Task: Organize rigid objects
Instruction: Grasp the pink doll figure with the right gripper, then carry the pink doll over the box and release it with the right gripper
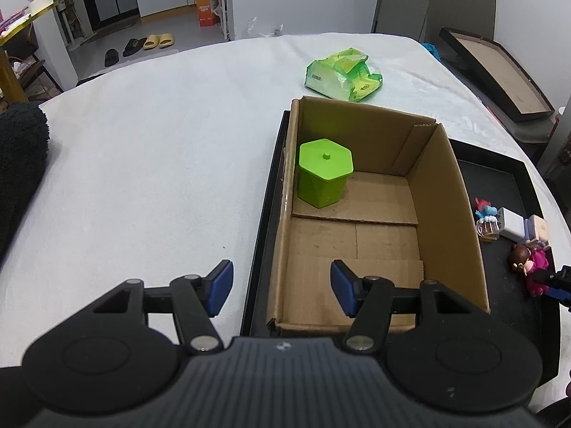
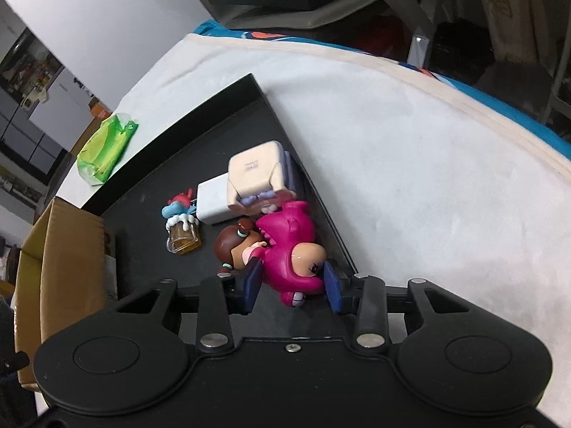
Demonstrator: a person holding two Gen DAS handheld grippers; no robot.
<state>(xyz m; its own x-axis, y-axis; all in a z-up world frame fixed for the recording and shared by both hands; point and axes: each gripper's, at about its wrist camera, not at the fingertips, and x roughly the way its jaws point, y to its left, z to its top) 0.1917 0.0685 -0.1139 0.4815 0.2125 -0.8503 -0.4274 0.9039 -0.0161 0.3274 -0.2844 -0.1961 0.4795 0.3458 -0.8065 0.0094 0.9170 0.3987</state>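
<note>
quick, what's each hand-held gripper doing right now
Left hand-held gripper: open, holding nothing, above the near end of the cardboard box.
Right hand-held gripper: closed on the pink figurine in the black tray.

Left wrist view: steep, over cardboard box (image 1: pixel 374 214). Right: close on black tray (image 2: pixel 150 185). Both share tray.

place: home | signs: slippers (image 1: pixel 158 40) on floor, cloth-covered table (image 1: pixel 142 164)

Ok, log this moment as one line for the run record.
right gripper: jaws shut on pink toy figurine in black tray | left gripper: open, empty, over brown cardboard box | green hexagonal lidded container: in box
</note>
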